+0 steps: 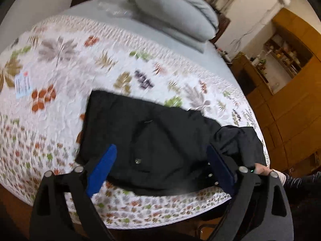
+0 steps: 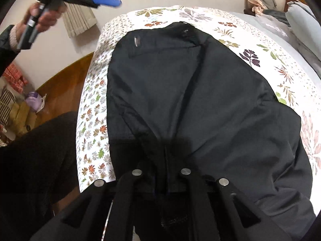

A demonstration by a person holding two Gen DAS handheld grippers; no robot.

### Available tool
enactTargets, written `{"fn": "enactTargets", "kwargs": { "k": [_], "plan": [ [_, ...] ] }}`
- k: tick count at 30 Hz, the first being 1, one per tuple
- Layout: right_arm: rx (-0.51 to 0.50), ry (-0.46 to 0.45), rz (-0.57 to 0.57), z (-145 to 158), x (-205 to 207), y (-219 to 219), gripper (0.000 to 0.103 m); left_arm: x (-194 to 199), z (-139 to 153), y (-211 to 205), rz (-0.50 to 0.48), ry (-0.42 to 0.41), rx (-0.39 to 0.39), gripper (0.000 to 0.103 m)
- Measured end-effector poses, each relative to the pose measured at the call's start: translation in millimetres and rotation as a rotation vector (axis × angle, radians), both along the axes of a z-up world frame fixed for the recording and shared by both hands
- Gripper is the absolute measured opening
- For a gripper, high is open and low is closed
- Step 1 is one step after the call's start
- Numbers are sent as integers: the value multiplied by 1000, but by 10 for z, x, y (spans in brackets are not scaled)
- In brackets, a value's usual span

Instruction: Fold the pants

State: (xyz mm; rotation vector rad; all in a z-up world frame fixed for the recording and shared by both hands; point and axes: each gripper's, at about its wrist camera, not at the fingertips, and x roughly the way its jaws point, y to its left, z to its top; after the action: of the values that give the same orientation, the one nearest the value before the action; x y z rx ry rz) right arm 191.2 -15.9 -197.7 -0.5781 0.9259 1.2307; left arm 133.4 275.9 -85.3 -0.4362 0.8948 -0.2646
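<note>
Bedspread (image 1: 60, 64) supports the black pants (image 1: 144, 136) near its edge as a flat folding surface, the left gripper (image 1: 160, 166) hovering above with jaws wide and empty, while the right gripper (image 2: 163, 160) pinches pants fabric that hides its fingertips.

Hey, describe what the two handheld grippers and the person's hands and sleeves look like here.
The left gripper has black linkage arms with round silver pivot pins and flat blue fingers. The right gripper shows the same black arms and silver pins. The left hand is bare, with a dark sleeve over a pale knit cuff.
</note>
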Motion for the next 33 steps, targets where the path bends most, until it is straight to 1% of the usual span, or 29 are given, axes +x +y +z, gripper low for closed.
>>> {"fn": "enactTargets", "kwargs": {
  "k": [1, 2, 4, 7, 9, 10, 11, 12, 13, 15, 17, 18, 19, 20, 21, 22, 24, 25, 26, 28, 29, 31, 33],
  "plan": [
    [0, -2, -3, -4, 0, 1, 8, 34, 41, -74, -7, -25, 5, 93],
    [2, -2, -5, -4, -7, -1, 8, 99, 33, -143, -14, -25, 11, 93],
    [7, 2, -16, -2, 3, -9, 9, 278, -99, -299, -21, -4, 27, 93],
    [21, -1, -26, 13, -26, -39, 13, 499, -429, -495, -23, 51, 54, 93],
    [51, 19, -48, 60, -45, -99, 16, 582, -671, -607, -30, 91, 59, 93],
    [65, 35, -57, 86, -60, -130, 25, 596, -736, -621, -26, 99, 53, 93],
    [90, 61, -72, 137, -69, -203, 32, 611, -807, -644, -16, 109, 66, 93],
    [108, 61, -88, 204, -92, -274, 46, 610, -852, -658, -6, 108, 87, 93],
    [133, 42, -107, 327, -141, -393, 51, 600, -876, -645, 3, 101, 92, 93],
    [185, 24, -149, 550, -205, -626, 50, 574, -857, -636, 52, 86, 108, 93],
    [253, -20, -270, 892, -273, -1099, 50, 527, -741, -649, 86, 44, 107, 93],
    [272, -31, -320, 997, -293, -1297, 56, 490, -643, -693, 105, 10, 130, 93],
    [291, -46, -387, 1118, -305, -1549, 67, 461, -549, -751, 117, -22, 157, 95],
    [313, -64, -484, 1263, -337, -1922, 71, 424, -462, -815, 130, -56, 187, 98],
    [318, -77, -574, 1349, -361, -2256, 75, 381, -368, -895, 146, -95, 220, 101],
    [315, -79, -644, 1394, -364, -2523, 77, 335, -280, -998, 158, -134, 253, 101],
    [282, -76, -853, 1446, -395, -3281, 78, 300, -177, -1182, 146, -171, 281, 101],
    [274, -67, -918, 1448, -415, -3530, 78, 297, -146, -1297, 133, -180, 294, 101],
    [260, -45, -1003, 1408, -440, -3896, 78, 295, -128, -1411, 112, -191, 299, 101],
    [226, 3, -1143, 1274, -484, -4455, 78, 296, -138, -1601, 79, -204, 279, 101],
    [212, 37, -1216, 1162, -521, -4763, 78, 308, -166, -1682, 73, -198, 275, 101],
    [211, 106, -1316, 957, -592, -5174, 78, 336, -223, -1842, 59, -185, 274, 101],
    [233, 182, -1396, 711, -691, -5535, 78, 359, -286, -1977, 50, -178, 276, 101]
  ]
}}
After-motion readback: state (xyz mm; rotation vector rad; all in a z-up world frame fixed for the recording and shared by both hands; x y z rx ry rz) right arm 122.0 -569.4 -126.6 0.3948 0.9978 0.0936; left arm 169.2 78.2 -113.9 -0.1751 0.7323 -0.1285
